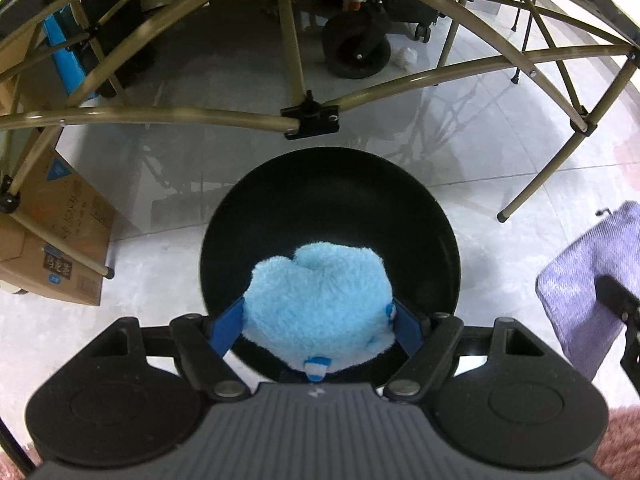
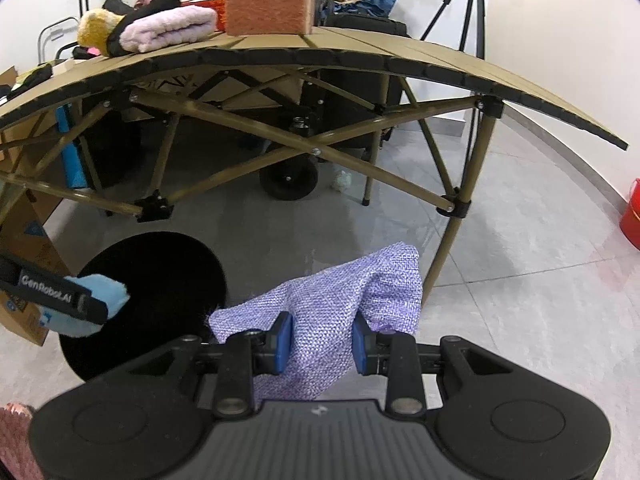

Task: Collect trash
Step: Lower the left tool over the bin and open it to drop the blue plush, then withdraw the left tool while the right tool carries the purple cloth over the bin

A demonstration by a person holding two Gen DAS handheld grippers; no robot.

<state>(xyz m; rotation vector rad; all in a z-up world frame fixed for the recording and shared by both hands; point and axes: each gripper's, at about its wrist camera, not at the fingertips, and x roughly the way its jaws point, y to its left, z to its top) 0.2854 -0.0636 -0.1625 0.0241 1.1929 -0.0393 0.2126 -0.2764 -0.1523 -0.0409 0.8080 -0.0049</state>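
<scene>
My left gripper (image 1: 318, 322) is shut on a fluffy light blue plush cloth (image 1: 318, 300) and holds it over the open mouth of a round black bin (image 1: 328, 184) on the floor. My right gripper (image 2: 322, 344) is shut on a purple woven cloth (image 2: 340, 292) and holds it just right of the bin (image 2: 160, 264). The purple cloth also shows at the right edge of the left wrist view (image 1: 580, 280). The left gripper with the blue plush (image 2: 100, 288) shows at the left of the right wrist view.
A folding camp table (image 2: 400, 56) stands behind the bin, its legs and braces (image 1: 308, 116) close to it. On it lie a pink towel (image 2: 168, 28), an orange sponge block (image 2: 268, 4) and plush items. Cardboard boxes (image 1: 60, 232) stand left, a red container (image 2: 632, 212) right, a cart wheel (image 1: 356, 46) behind.
</scene>
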